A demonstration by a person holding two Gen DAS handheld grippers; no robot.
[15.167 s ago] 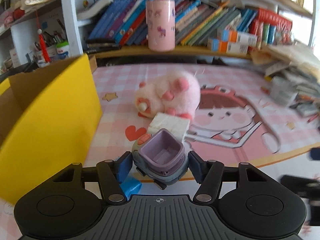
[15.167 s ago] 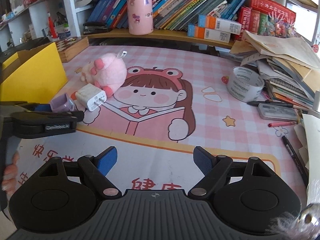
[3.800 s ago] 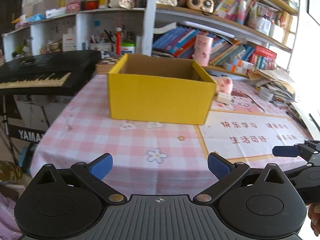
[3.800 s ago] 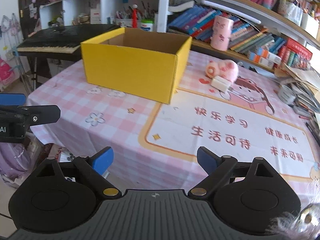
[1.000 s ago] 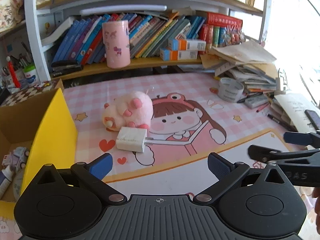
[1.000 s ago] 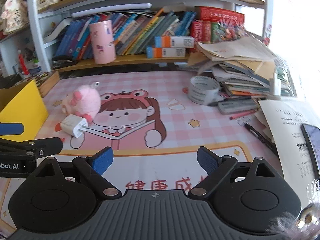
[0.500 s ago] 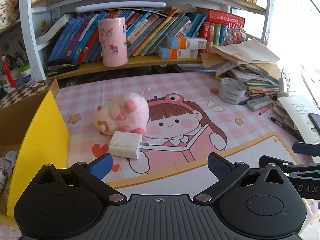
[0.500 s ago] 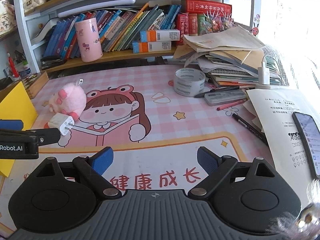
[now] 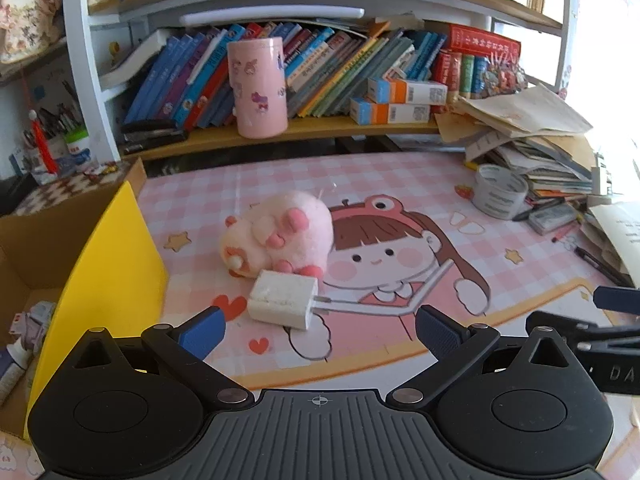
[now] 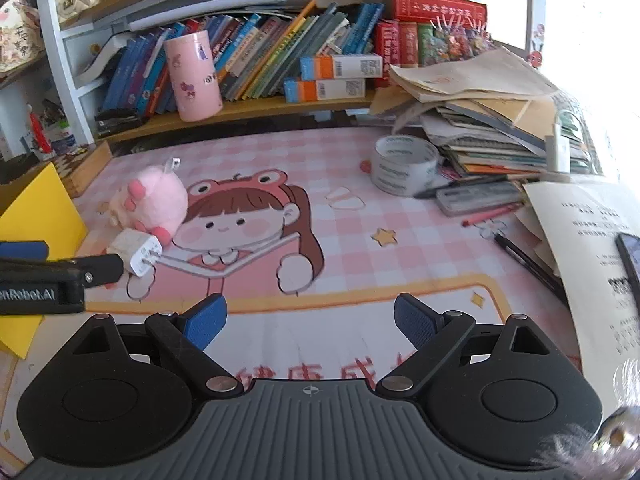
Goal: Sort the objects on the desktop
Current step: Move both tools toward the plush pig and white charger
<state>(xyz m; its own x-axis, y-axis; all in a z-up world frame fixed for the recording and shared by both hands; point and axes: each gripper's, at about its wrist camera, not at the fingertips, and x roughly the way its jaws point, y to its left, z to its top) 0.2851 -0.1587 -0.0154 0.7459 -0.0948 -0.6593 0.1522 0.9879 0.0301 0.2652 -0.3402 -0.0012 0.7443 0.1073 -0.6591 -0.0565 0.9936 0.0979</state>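
Observation:
A white charger plug (image 9: 283,299) lies on the pink desk mat, touching a pink plush toy (image 9: 280,234) behind it. My left gripper (image 9: 320,330) is open and empty, just short of the charger. The yellow box (image 9: 116,264) stands at the left; small items lie inside it. In the right wrist view the charger (image 10: 136,254) and plush (image 10: 154,202) sit at the left, and a tape roll (image 10: 402,164) at the right. My right gripper (image 10: 310,318) is open and empty over the mat's front.
A shelf with books and a pink cup (image 9: 258,86) runs along the back. A stack of papers and books (image 10: 492,120), pens (image 10: 524,256), a pencil case and a phone (image 10: 630,260) crowd the right side. A chessboard box (image 10: 86,162) stands behind the yellow box.
My left gripper has moved forward toward the charger, which now sits closer between its fingers. My right gripper has also moved forward and a little left over the mat.

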